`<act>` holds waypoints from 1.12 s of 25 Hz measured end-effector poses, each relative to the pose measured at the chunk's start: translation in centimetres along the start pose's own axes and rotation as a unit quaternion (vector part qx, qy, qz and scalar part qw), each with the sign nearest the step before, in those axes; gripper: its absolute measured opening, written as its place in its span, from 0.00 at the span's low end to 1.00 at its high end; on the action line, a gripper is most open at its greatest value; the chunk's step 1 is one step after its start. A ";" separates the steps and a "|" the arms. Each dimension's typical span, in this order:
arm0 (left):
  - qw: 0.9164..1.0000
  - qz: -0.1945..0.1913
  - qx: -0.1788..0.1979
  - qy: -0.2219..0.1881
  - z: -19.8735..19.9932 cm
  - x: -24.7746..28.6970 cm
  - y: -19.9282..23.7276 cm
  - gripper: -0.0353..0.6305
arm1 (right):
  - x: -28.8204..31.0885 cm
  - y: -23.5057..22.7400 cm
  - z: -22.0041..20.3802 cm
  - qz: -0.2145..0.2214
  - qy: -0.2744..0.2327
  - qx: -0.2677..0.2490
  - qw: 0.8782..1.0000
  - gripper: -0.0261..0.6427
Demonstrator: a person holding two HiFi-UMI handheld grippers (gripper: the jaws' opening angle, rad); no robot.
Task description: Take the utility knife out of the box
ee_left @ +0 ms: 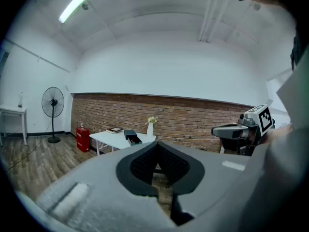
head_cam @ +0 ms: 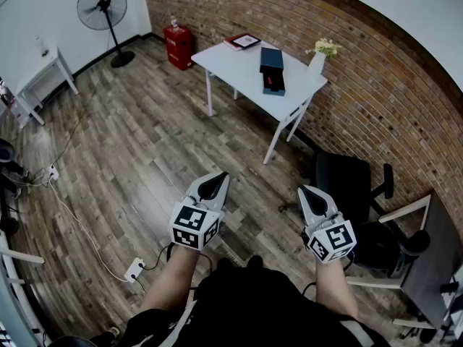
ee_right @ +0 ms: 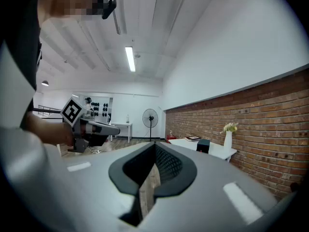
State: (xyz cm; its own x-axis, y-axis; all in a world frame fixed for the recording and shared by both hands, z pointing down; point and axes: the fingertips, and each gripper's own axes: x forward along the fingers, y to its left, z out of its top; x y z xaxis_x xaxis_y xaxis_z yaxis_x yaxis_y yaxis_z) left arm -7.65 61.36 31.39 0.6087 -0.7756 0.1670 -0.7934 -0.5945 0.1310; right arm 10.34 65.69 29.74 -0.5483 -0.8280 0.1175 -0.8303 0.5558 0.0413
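A dark box [head_cam: 272, 69] lies on a white table [head_cam: 239, 67] by the brick wall, far ahead of me. Something red shows at its near end [head_cam: 270, 80]; I cannot make out a utility knife. The box is also small in the left gripper view [ee_left: 131, 137] and in the right gripper view [ee_right: 203, 145]. My left gripper [head_cam: 221, 176] and right gripper [head_cam: 305, 191] are held side by side in front of my body, well short of the table, pointing toward it. The left gripper's [ee_left: 157, 146] jaws meet at the tip, empty. The right gripper's [ee_right: 155, 146] jaws are likewise together and empty.
On the table also stand a white vase with flowers [head_cam: 318, 60] and a book [head_cam: 244, 41]. A black office chair [head_cam: 354, 186] sits to my right, and a standing fan [head_cam: 103, 9] and a red container [head_cam: 178, 45] at the back. A power strip [head_cam: 134, 268] and cables lie on the wooden floor.
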 end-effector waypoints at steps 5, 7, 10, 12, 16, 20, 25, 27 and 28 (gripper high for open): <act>1.000 -0.009 -0.007 -0.009 0.5 1.3 -0.7 0.06 | -0.2 -1.5 -0.7 -0.003 0.000 0.013 1.000 0.04; 1.000 -0.009 -0.001 -0.008 0.8 1.5 -0.9 0.06 | -0.3 -2.0 -0.4 -0.005 -0.003 0.013 1.000 0.04; 1.000 -0.006 -0.004 -0.011 1.3 1.6 -0.6 0.06 | 0.0 -2.4 0.2 -0.004 -0.010 0.011 1.000 0.04; 1.000 -0.002 -0.007 -0.016 1.4 1.5 -0.2 0.06 | 0.3 -2.3 0.3 -0.001 -0.013 0.012 1.000 0.04; 1.000 0.007 -0.010 -0.010 1.0 0.6 1.2 0.06 | 1.2 -0.8 0.3 0.020 -0.013 0.000 1.000 0.04; 1.000 0.010 -0.012 -0.006 0.5 -0.6 2.6 0.06 | 2.4 1.7 0.4 0.038 -0.008 -0.018 0.999 0.04; 1.000 0.014 -0.010 0.004 -0.6 -1.3 3.2 0.06 | 2.8 3.0 -0.6 0.048 0.000 -0.013 0.999 0.04; 1.000 0.016 -0.012 0.005 -1.0 -1.4 3.6 0.06 | 3.1 3.3 -1.2 0.054 0.006 -0.006 0.999 0.04; 1.000 0.018 -0.012 0.004 -1.0 -1.3 3.9 0.06 | 3.3 3.3 -1.5 0.056 0.009 -0.003 0.998 0.04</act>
State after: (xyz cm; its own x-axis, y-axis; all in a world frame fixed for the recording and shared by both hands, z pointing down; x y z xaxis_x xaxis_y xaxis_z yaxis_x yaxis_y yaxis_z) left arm -11.49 60.25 32.68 0.5798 -0.7947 0.1799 -0.8146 -0.5609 0.1478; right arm 5.91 64.91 31.76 -0.6353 -0.7596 0.1391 -0.7637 0.6448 0.0329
